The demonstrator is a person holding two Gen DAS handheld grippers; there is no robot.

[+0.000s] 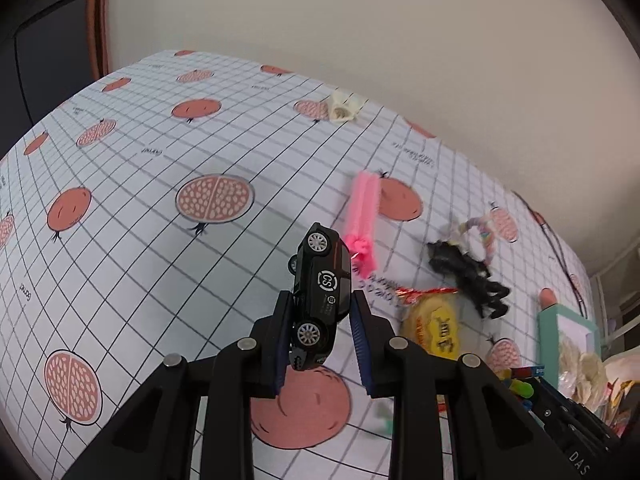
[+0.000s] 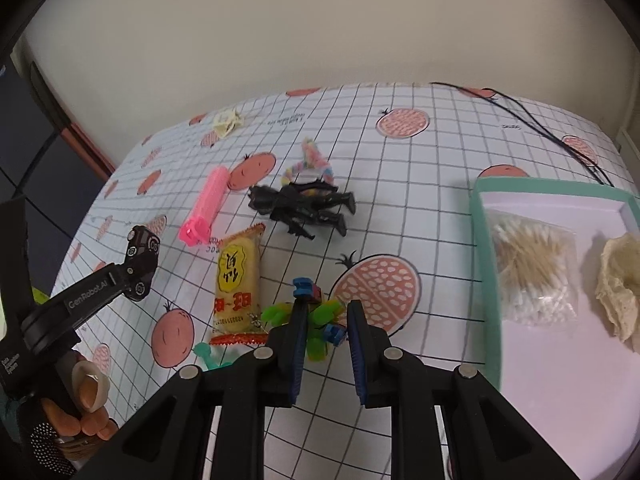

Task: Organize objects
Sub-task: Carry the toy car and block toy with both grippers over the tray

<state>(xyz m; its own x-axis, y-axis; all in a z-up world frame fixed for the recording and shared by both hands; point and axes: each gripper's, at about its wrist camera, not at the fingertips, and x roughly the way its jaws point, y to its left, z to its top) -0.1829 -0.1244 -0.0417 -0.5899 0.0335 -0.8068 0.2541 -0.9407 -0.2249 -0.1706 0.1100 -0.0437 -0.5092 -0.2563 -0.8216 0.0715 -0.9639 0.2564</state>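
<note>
Teal-rimmed tray (image 2: 486,240) sits at the right of the worktop (image 2: 420,200); in it I see a clear bag of cotton swabs (image 2: 534,272) and a crumpled cream-coloured piece (image 2: 618,284) beside the bag.

Left tool (image 1: 320,320) is raised above the worktop and clamps a black toy car (image 1: 320,292) by roof and underside, nose pointing away from the camera, side with white logo and two silver wheels facing me. A hand (image 2: 86,400) grips its handle.

Right tool (image 2: 326,344) hangs low, jaws apart, straddling a cluster of green and blue plastic pieces (image 2: 320,320); contact I cannot tell.

Loose on the worktop: yellow snack packet (image 2: 236,280), pink comb (image 2: 204,210), black figure (image 2: 304,206), pastel rope ring (image 2: 310,160).
</note>
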